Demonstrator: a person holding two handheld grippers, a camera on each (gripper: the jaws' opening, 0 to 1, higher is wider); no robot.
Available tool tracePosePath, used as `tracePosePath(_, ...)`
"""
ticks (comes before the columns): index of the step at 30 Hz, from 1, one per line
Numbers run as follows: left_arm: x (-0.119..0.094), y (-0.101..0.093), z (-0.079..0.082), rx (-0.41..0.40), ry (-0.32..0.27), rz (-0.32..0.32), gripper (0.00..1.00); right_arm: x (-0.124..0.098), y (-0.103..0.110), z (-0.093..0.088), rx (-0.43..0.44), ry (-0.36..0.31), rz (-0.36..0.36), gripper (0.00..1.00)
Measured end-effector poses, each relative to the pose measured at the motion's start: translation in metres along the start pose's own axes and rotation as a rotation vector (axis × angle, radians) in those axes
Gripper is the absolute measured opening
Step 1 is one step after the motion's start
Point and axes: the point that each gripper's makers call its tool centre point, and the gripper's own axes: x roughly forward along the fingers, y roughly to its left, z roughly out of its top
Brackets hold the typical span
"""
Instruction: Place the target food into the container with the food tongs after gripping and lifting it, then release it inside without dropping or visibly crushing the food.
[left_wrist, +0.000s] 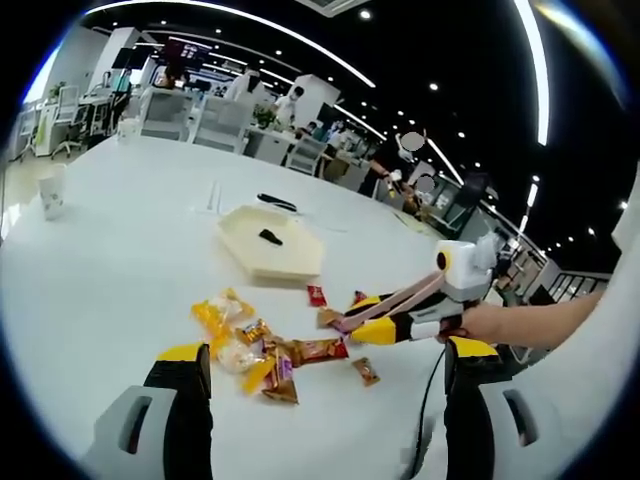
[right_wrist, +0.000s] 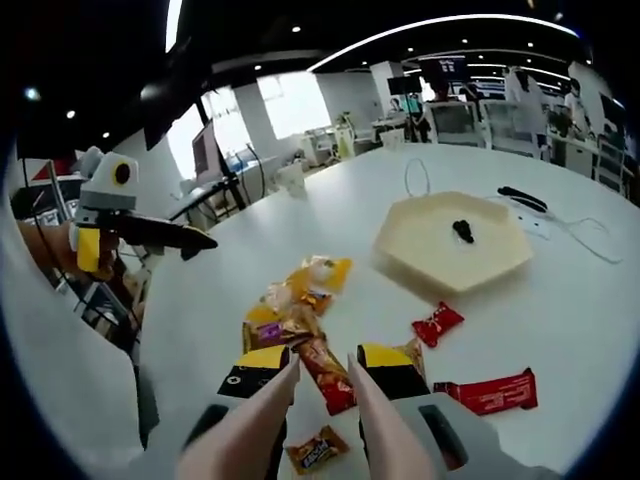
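In the left gripper view, the left gripper (left_wrist: 325, 385) hovers over the white tabletop (left_wrist: 110, 290) with its jaws spread wide and grasping nothing. Before them lies a heap of snack packets (left_wrist: 262, 352). Beyond the heap sits a cream tray (left_wrist: 285, 262) with a small dark piece (left_wrist: 270, 237) inside. The right gripper (left_wrist: 345, 323) reaches in from the side, its tongs (left_wrist: 395, 300) touching down at the heap's edge.

In the right gripper view, the tongs' tips bracket a red packet (right_wrist: 328, 375) in the heap; the right gripper's jaws press the tongs' arms. Whether the packet is pinched I cannot tell. The left gripper (right_wrist: 195, 240) hangs apart, above the tabletop's edge
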Motion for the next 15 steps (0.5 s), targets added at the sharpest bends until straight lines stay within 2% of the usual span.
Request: tracePosePath(15, -0.0001, 0.0018, 0.0020, 0.013, -0.006, 0.002, 0.97, 0.0066, -0.0038, -0.0088, -0.023, 0.020, 0.001, 0.26)
